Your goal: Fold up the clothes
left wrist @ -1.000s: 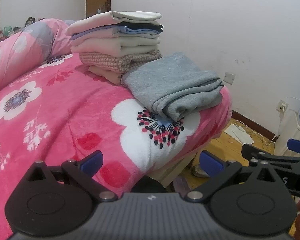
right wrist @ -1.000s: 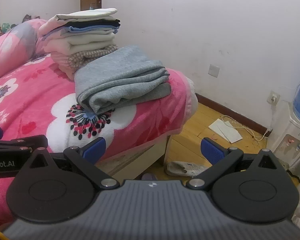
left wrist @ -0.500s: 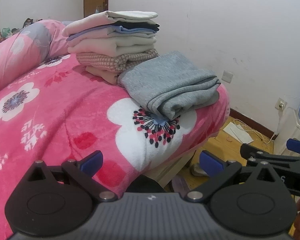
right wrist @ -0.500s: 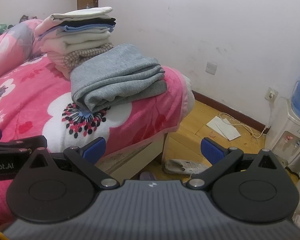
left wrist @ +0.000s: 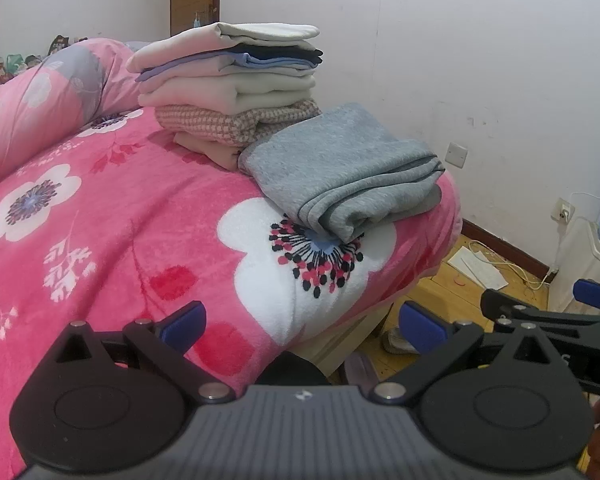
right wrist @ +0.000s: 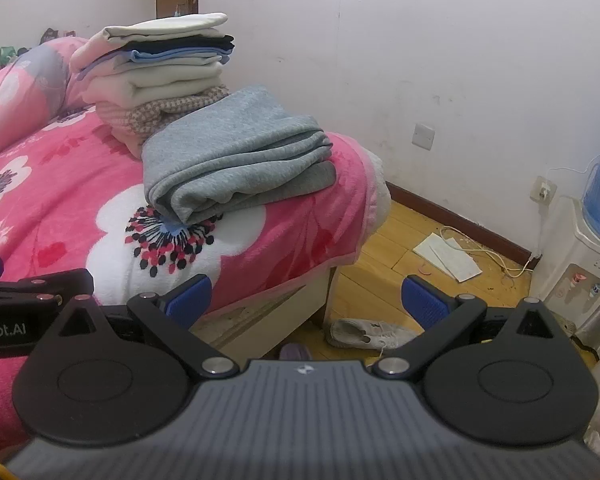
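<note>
A folded grey garment (left wrist: 340,172) (right wrist: 236,160) lies near the bed's corner, leaning against a stack of several folded clothes (left wrist: 232,88) (right wrist: 160,72). My left gripper (left wrist: 300,326) is open and holds nothing, hovering over the pink flowered blanket (left wrist: 120,240) well short of the grey garment. Open and empty as well, my right gripper (right wrist: 306,300) hangs over the bed's edge and the floor. Each gripper shows at the side of the other's view: the right gripper (left wrist: 548,312) and the left gripper (right wrist: 20,300).
A rolled pink duvet (left wrist: 40,112) lies along the bed's left side. On the wooden floor are a white shoe (right wrist: 364,334), papers (right wrist: 448,256) and a cable. A water dispenser (right wrist: 592,240) stands against the right wall.
Both grippers have drawn back slightly and shifted, so the clothes sit a little farther left in the views. Both stay open; the clothes have not moved.
</note>
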Motion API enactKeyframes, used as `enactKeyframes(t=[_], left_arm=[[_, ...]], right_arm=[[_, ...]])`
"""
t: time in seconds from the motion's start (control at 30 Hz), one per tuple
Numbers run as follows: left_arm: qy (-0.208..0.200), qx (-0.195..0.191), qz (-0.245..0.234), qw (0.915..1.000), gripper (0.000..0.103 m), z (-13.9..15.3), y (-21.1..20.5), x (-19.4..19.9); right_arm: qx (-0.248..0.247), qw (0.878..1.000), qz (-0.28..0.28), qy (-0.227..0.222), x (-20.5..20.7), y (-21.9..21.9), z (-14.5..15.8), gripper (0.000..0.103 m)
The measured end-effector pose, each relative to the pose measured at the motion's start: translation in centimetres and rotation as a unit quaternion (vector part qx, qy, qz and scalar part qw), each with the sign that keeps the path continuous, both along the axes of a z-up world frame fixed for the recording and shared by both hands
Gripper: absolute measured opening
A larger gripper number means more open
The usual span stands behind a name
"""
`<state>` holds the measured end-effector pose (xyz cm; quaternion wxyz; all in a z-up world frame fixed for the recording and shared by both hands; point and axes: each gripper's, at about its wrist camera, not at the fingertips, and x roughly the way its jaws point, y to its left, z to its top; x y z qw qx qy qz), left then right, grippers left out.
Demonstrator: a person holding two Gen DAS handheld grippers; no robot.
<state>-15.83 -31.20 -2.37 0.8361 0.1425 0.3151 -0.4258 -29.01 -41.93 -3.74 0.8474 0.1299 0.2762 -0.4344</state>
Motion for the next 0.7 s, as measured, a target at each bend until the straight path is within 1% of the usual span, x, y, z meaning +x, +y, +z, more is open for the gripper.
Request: enactKeyframes(t=[0.7], left_arm=[[0.006, 0.001, 0.001, 1.0, 0.103, -0.07, 0.21, 0.09]], right_arm=[[0.001, 1.0, 0.002, 0.002, 0.12, 0.24, 0.0, 0.102]])
